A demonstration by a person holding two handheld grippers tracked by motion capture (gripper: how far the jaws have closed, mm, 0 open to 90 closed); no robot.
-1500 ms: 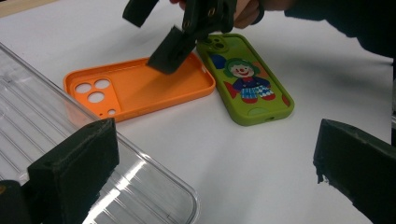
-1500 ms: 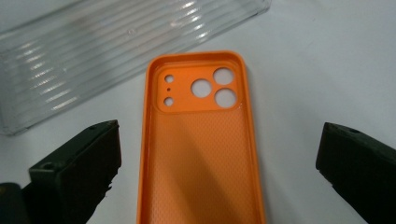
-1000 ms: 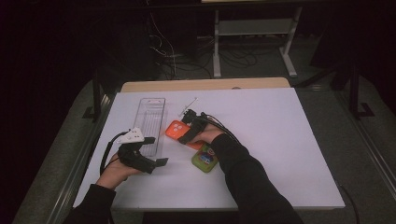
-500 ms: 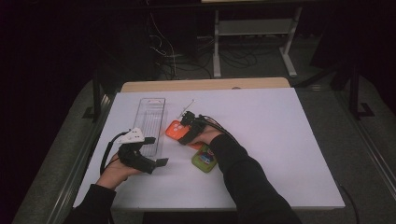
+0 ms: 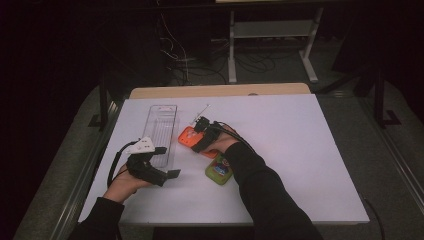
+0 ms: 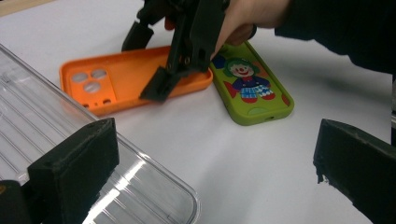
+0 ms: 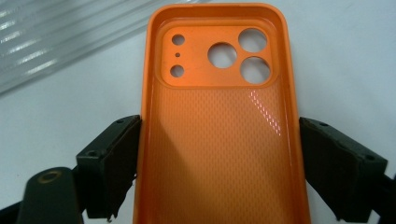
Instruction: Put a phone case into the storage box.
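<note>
The right gripper was found with fingers straddling the orange phone case, close against its sides. The left gripper was held wide open, empty, above the bench.

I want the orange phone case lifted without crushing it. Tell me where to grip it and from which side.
Grip the orange case across its two long side walls, below the camera cutouts, coming from its plain short end. It lies flat, open side up, and the right gripper already straddles those walls, jaws not visibly pressing.
</note>
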